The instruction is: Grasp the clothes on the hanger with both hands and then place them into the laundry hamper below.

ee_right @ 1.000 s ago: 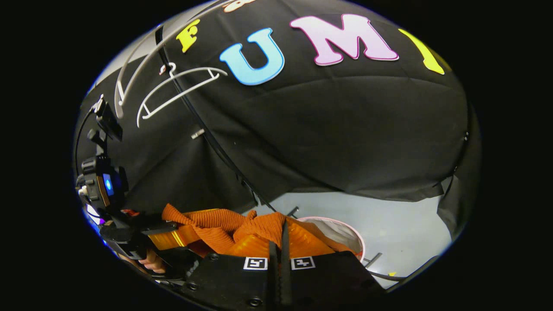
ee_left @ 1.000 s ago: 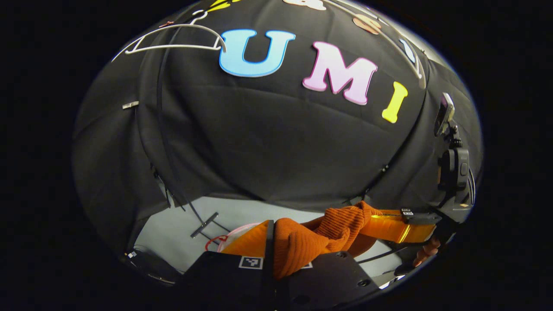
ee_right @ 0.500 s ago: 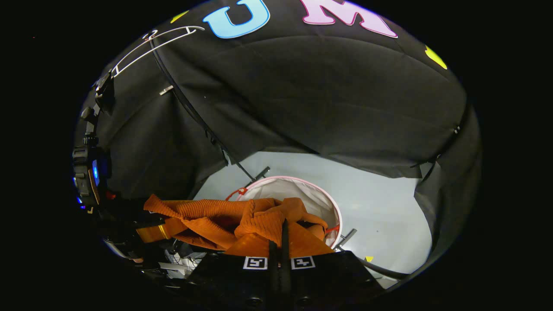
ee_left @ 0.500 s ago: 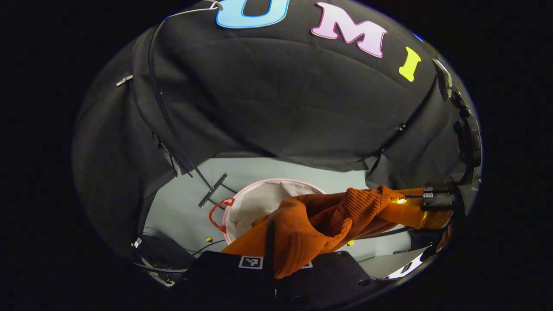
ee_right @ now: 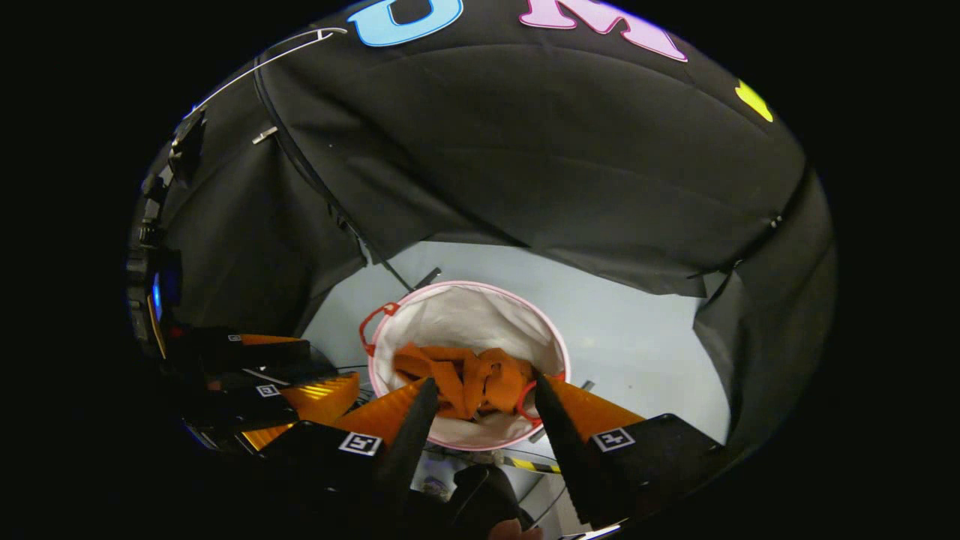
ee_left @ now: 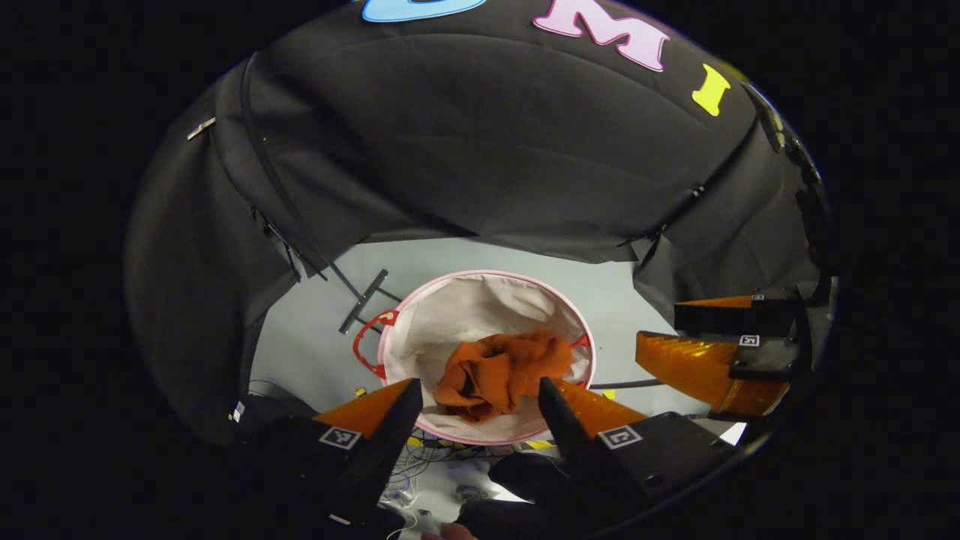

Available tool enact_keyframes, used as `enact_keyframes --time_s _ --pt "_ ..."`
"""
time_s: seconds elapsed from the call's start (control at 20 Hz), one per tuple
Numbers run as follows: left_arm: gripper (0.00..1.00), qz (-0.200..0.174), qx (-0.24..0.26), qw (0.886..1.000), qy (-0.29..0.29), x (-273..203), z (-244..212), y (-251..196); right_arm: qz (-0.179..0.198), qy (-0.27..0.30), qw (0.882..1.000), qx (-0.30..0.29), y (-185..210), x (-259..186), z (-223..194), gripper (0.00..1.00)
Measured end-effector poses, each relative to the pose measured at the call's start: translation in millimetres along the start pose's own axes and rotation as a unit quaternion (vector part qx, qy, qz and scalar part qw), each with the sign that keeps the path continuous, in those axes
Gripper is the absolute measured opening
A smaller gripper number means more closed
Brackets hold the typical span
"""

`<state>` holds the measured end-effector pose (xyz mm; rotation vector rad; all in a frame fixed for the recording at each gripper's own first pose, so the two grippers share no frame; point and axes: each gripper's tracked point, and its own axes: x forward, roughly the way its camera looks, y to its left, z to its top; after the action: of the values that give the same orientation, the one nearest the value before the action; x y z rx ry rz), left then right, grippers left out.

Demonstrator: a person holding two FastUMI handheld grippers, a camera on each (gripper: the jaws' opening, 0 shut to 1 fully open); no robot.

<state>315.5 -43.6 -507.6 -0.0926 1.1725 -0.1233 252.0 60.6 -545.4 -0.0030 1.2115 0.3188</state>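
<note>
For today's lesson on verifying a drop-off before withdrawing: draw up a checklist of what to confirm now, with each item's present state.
1. Orange garment inside the laundry hamper: ok, it lies crumpled on the white lining.
2. Left gripper released: ok, fingers spread apart, nothing between them.
3. Right gripper released: ok, fingers apart, no cloth caught.
4. Garment clear of the hamper's rim: ok in the left gripper view; in the right gripper view the near edge is hidden behind the fingers, so cannot tell fully.
5. Hamper upright on the floor: ok, opening faces up.
6. Hanger bare: ok, no cloth on it.
</note>
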Motion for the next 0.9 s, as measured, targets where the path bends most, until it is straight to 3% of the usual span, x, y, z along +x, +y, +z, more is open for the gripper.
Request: enact_keyframes --time_s 0.05,0.1,0.15,0.2,0.25,0.35,0.4,0.45,0.9 --pt "0.94 0.002 0.000 1.000 -0.001 1 -2 1 -0.010 0.005 1.000 -0.001 -2 -1 -6 0.84" --pt "0.96 0.002 0.000 1.000 0.001 -1 -2 0 -0.023 0.009 1.000 0.002 -4 -4 -9 0.88" --pt "0.96 0.003 -0.001 1.000 0.001 -3 -4 0 -0.035 0.012 0.999 0.006 -7 -5 -13 0.85" --pt "0.96 0.002 -0.002 1.000 -0.001 -6 -4 0 -0.041 0.010 0.999 0.010 -7 -6 -14 0.99" --pt "0.96 0.003 -0.003 1.000 -0.004 -8 -4 1 -0.043 0.007 0.999 0.014 -5 -11 -14 0.94" --pt "0.96 0.002 -0.006 1.000 -0.016 -19 -2 1 -0.046 -0.004 0.999 0.018 -3 -21 -13 0.99" --pt "0.96 0.001 -0.008 1.000 -0.022 -26 0 2 -0.047 -0.012 0.999 0.020 -1 -27 -11 0.94" --pt "0.96 0.000 -0.009 0.999 -0.030 -32 0 2 -0.048 -0.022 0.998 0.023 1 -34 -10 1.00" --pt "0.96 0.011 0.024 0.986 -0.162 -148 29 -5 -0.068 -0.162 0.983 0.045 26 -152 22 1.00"
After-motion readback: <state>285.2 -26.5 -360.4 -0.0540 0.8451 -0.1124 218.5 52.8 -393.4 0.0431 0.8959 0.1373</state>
